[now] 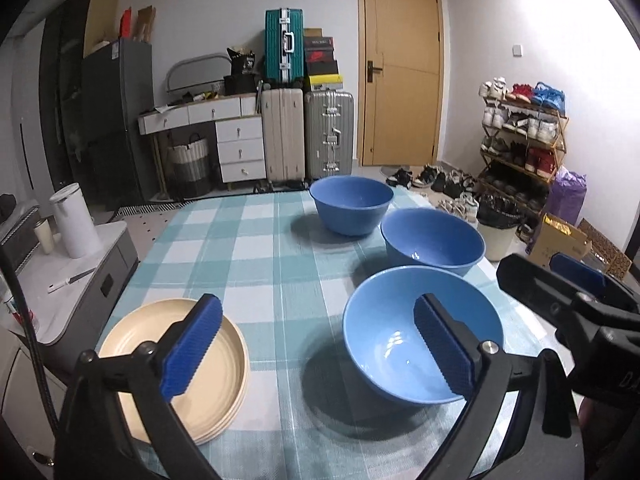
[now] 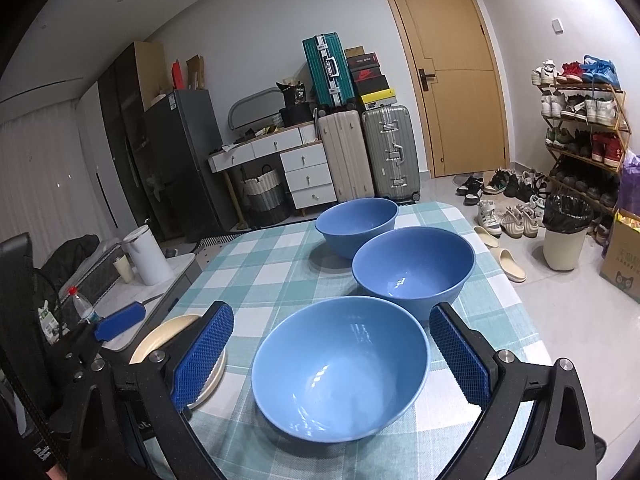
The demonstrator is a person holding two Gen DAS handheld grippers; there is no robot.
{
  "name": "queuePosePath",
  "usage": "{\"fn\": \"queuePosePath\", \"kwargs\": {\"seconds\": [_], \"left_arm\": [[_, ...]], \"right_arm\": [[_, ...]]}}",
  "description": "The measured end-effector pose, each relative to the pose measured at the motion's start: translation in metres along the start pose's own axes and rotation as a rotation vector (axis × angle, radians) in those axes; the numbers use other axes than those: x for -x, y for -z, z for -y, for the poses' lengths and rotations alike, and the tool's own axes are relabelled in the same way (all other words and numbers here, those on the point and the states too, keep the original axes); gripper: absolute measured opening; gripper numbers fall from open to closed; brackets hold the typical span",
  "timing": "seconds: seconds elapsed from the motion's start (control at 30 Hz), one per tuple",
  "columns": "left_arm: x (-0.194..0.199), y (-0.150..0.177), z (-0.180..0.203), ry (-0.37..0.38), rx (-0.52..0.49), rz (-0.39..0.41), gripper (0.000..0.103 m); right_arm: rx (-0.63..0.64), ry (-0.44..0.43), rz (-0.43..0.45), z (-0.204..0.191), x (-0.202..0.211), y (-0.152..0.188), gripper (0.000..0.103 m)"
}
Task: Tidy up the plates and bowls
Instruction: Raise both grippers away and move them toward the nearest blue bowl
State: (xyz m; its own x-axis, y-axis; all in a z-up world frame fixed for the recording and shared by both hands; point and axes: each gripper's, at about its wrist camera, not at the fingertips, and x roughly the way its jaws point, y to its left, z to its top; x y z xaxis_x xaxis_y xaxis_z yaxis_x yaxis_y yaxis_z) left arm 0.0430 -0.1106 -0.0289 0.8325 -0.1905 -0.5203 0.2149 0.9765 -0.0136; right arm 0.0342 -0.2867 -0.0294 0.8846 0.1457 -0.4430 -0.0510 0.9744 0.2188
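Three blue bowls sit in a row on the right half of the checked desk [image 1: 256, 248], the nearest bowl [image 1: 420, 332] lowest. A stack of cream plates [image 1: 224, 368] sits lower left. The left gripper [image 1: 320, 352] and right gripper [image 2: 332, 360] both have wide, empty fingers.

3 blue bowls [image 1: 422, 336] beside stacked cream plates [image 1: 224, 364] (fingers [image 1: 192, 350] apart)

Three blue bowls [image 2: 340, 368], cream plates [image 1: 208, 364] (stacked), teal-and-white checked tablecloth [image 1: 256, 248], blue-padded fingers [image 1: 192, 346].
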Motion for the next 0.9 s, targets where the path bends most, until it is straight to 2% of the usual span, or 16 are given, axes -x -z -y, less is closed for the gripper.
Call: {"fn": "queuePosePath", "kwargs": {"seconds": [0.33, 0.57, 0.9], "left_arm": [[-0.005, 0.004, 0.005, -0.006, -0.013, -0.046, 0.098], [-0.006, 0.001, 0.004, -0.005, -0.018, -0.054, 0.098], [-0.001, -0.035, -0.007, -0.006, -0.043, -0.009, 0.099]], "right_arm": [[-0.042, 0.007, -0.026, 0.010, -0.004, 0.002, 0.100], [-0.047, 0.002, -0.011, 0.014, 0.004, -0.009, 0.100], [-0.055, -0.078, 0.076, 0.007, 0.048, -0.049, 0.100]]}}
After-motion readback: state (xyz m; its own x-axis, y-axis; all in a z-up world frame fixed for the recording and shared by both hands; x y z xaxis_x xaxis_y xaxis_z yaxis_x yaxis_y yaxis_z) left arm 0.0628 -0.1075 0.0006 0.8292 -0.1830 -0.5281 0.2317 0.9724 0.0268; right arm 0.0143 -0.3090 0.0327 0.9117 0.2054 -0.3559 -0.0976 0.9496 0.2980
